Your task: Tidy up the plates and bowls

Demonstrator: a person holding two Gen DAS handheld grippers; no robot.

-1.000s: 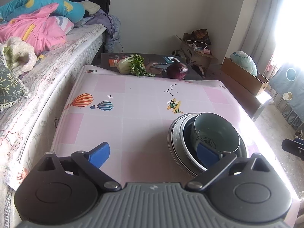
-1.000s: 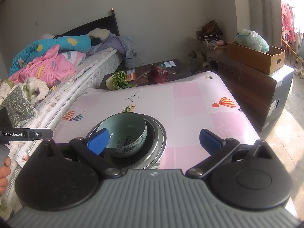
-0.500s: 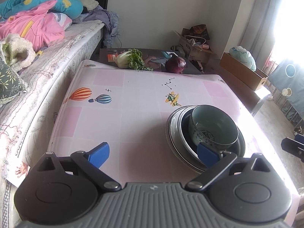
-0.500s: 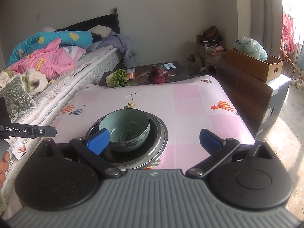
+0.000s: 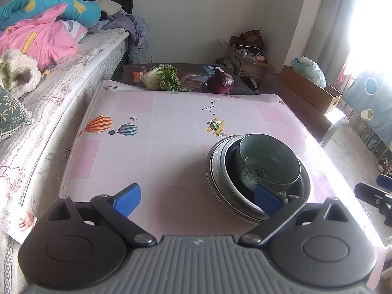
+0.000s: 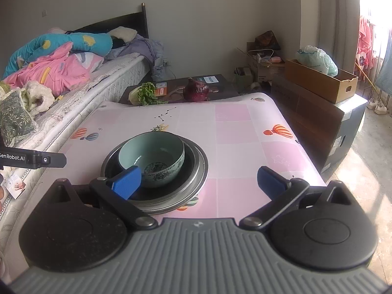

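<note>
A pale green patterned bowl (image 5: 268,164) sits nested in a dark bowl (image 5: 229,163), on stacked grey plates (image 5: 211,164), on the pink tablecloth. The same stack shows in the right wrist view: bowl (image 6: 156,155), plates (image 6: 199,171). My left gripper (image 5: 196,199) is open and empty, held above the table's near edge with its right finger in front of the stack. My right gripper (image 6: 198,183) is open and empty, its left finger in front of the stack's near rim.
The table (image 5: 171,127) has a pink balloon-print cloth. A bed (image 5: 61,56) with bedding runs along the left. Greens (image 5: 161,77) and a purple cabbage (image 5: 220,83) lie on a dark board beyond the table. Cardboard boxes (image 6: 321,80) stand at the right.
Both grippers have drawn back and risen slightly from the stack; both stay open. The stack has not moved.
</note>
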